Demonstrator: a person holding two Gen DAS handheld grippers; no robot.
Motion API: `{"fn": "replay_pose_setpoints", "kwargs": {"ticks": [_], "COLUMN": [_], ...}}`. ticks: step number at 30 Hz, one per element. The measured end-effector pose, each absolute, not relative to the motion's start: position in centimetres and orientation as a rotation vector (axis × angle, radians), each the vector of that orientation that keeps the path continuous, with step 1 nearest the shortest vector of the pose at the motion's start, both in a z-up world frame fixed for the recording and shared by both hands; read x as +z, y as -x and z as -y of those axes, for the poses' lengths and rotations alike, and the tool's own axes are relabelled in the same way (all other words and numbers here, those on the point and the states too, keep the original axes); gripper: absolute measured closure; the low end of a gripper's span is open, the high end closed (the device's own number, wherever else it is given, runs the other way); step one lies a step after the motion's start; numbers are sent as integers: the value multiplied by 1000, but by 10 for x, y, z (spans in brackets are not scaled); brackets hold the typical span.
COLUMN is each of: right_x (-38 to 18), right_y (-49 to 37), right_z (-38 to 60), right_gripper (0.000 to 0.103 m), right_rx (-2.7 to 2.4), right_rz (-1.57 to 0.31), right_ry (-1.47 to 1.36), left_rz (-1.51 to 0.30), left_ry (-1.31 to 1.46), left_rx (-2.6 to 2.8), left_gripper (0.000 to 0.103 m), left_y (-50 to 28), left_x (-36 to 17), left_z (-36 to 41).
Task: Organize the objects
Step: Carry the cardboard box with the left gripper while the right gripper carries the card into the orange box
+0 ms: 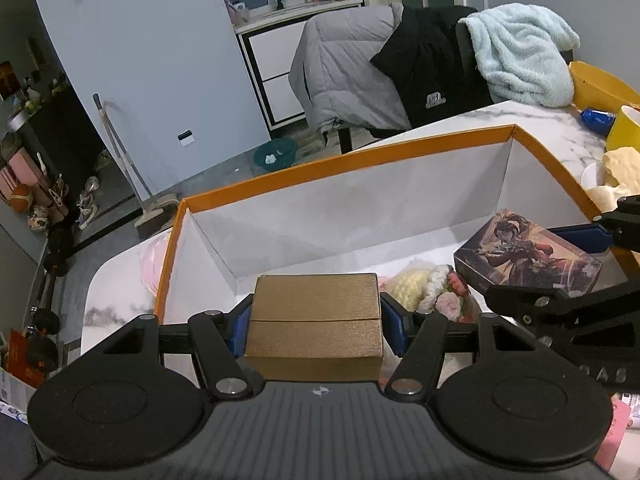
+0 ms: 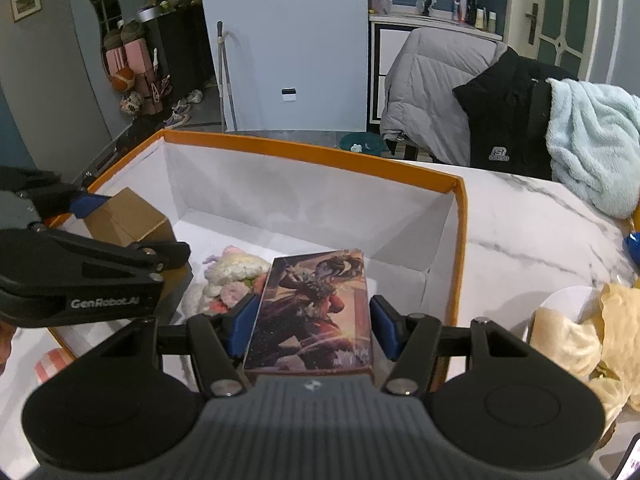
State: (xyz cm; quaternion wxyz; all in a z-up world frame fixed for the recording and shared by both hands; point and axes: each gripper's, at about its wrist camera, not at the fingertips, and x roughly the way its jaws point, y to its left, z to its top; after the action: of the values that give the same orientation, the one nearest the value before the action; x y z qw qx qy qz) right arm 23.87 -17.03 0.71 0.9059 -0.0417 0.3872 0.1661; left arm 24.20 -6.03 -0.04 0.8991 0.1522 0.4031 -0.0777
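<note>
A large orange-rimmed box (image 1: 344, 162) with white inner walls stands on the marble table; it also shows in the right wrist view (image 2: 312, 152). My left gripper (image 1: 314, 320) is shut on a gold ribbed box (image 1: 314, 316), held over the box's left part. My right gripper (image 2: 308, 326) is shut on a box with printed fantasy art (image 2: 316, 312), held over the right part. Each held box also shows in the other view: the art box (image 1: 528, 256) and the gold box (image 2: 128, 216). A crocheted flower bundle (image 1: 432, 288) lies on the box floor between them, and it also shows in the right wrist view (image 2: 232, 276).
A chair draped with a grey jacket (image 1: 344, 68), a black jacket and a light blue blanket (image 1: 524, 56) stands behind the table. A yellow bowl (image 1: 600, 84), a yellow cup (image 1: 624, 128) and a white plate with crumpled yellow stuff (image 2: 576, 332) sit right of the box.
</note>
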Motion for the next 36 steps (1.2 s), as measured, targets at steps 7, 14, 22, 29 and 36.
{"fn": "replay_pose_setpoints", "kwargs": {"ticks": [7,14,22,29,36], "right_x": [3,0,2,2,3], "right_y": [-241,-240,-242,-240,-238], "right_z": [163,162,164,164,167], "right_gripper": [41,41,39,38,38], "right_rx": [347,352,356,349,341], "right_rz": [-800,-796,-796,-789,-783], "right_ry": [132,159,132,125,118], "left_rz": [-877,-913,-913,-897,-886], "left_ry": [-333,-347,-348,-347,-343], "left_rx": [-142,-134,-124,-119,-110], "left_gripper": [30,30,26,25,25], "left_y": [-249,-252,-252,-248,-246], "left_x": [-10,-18,-18,-12,-6], "left_z": [64,67,68,65,62]}}
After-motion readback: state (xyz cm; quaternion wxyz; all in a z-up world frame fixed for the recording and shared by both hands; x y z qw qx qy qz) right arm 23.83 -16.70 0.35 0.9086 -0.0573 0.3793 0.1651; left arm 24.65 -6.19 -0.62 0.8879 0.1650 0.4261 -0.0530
